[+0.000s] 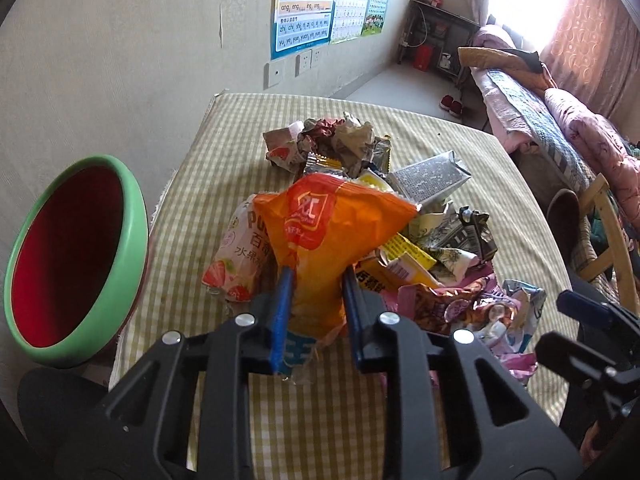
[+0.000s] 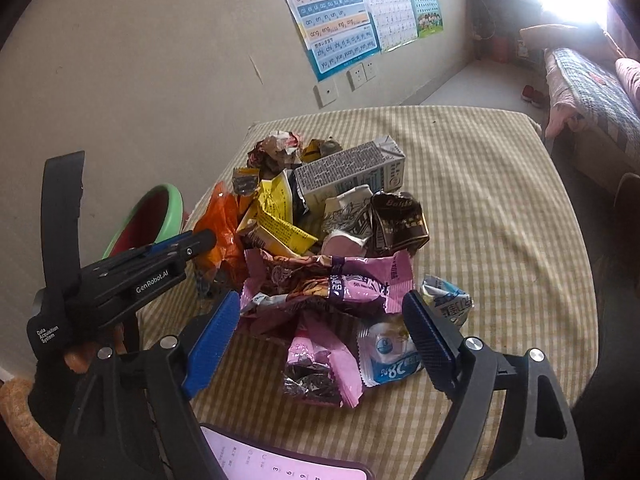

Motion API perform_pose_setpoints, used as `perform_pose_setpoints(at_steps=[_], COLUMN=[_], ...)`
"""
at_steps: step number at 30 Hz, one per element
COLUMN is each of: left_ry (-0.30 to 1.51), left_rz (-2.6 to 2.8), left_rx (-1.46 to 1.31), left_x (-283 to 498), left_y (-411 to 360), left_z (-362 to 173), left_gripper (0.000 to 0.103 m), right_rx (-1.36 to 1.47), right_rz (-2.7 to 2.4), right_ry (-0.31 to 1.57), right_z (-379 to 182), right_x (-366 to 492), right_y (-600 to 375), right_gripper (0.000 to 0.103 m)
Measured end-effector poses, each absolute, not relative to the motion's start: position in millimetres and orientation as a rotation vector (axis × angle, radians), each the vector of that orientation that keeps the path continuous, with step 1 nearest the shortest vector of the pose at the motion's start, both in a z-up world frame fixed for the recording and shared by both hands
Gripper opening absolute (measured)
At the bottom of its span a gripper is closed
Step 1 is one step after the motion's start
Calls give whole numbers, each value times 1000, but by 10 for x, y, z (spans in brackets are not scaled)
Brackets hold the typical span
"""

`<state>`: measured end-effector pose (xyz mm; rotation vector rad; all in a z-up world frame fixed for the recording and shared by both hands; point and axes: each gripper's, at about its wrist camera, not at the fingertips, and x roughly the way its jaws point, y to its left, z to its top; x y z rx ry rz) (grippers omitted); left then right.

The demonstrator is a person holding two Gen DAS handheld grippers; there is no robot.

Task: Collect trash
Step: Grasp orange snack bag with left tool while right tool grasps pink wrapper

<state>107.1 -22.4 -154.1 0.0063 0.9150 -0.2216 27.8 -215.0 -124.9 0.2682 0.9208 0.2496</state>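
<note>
Trash (image 1: 380, 216): heaped wrappers and packets near the middle of a worktop (image 1: 460, 148) draped in a yellow-and-white checked cloth. Pushed against a pale wall hung with pinyin charts (image 1: 304, 4), sockets just below them. Beyond, a bare floor, red slippers (image 1: 452, 106), a bed (image 1: 560, 120) piled with pink quilts, bright window with a pink curtain behind.

Among the heap: orange snack bag (image 1: 332, 232), strawberry-printed packet (image 1: 236, 264) just beside it, grey milk carton (image 2: 348, 172) lying on its side, yellow wrappers (image 2: 280, 216), dark brown crumpled packet (image 2: 398, 216), pink wrapper (image 2: 328, 284), small pink packet (image 2: 320, 364), blue-and-white sachet (image 2: 390, 354), crumpled paper at the far end.

Off the worktop's left edge, a green-rimmed bin (image 1: 76, 260) with a red inside, tilted mouth toward the camera; nothing visible in the part of its interior on show.

Left hand-held gripper (image 1: 318, 276) closed on the lower part of the orange snack bag, blue pads pressing in on both sides, the bag pinched narrow between them and standing above the heap. Right hand-held gripper (image 2: 320, 312) spread wide, pads apart either side of the pink wrapper and not touching it, small pink packet and sachet lying between the fingers nearer the camera.
</note>
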Motion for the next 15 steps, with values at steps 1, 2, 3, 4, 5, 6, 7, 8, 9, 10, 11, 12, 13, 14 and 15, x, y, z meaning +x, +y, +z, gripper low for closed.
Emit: perform_pose_setpoints(at_steps=[1, 2, 3, 4, 5, 6, 7, 8, 9, 10, 11, 12, 13, 14, 15], left_ry=[913, 919, 933, 939, 948, 956, 959, 961, 964, 967, 971, 979, 980, 974, 971], left_rz=[-225, -230, -225, -226, -222, -219, -217, -216, -213, -211, -210, -212, -213, -215, -219], left_rx=[-1, -10, -21, -39, -65, -75, -83, -86, -92, -102, -109, -117, -118, -113, -106], left_x=[1080, 1088, 1105, 1108, 1123, 1138, 1150, 1156, 1163, 1169, 1175, 1182, 1183, 1175, 1172], left_y=[-213, -205, -191, -177, -143, -127, -107, -97, -79, -57, -43, -35, -33, -41, -52], left_z=[-1550, -1556, -1587, -1611, -1647, -1666, -1680, -1689, -1699, -1710, -1721, -1737, -1743, -1739, -1735], left_gripper=[28, 43, 54, 65, 65, 65, 65, 64, 64, 62, 58, 50, 49, 47, 47], right_rx=[272, 281, 302, 334, 384, 430, 467, 499, 524, 545, 581, 616, 647, 683, 699], right_rz=[248, 246, 249, 256, 265, 264, 261, 251, 239, 236, 234, 229, 230, 235, 236], right_ry=[931, 941, 953, 971, 999, 1026, 1045, 1065, 1084, 1094, 1106, 1117, 1124, 1129, 1134], right_z=[-1280, -1307, -1332, -1363, -1414, -1458, -1493, -1527, -1550, -1561, -1573, -1578, -1586, -1603, -1615], right_x=[302, 331, 363, 400, 445, 485, 509, 524, 528, 531, 531, 532, 529, 526, 535], right_y=[-2142, -2145, -2160, -2181, -2208, -2235, -2261, -2288, -2314, -2337, -2372, -2411, -2440, -2469, -2473], right_gripper=[81, 81, 81, 81, 81, 81, 81, 81, 81, 81, 81, 81, 81, 81, 81])
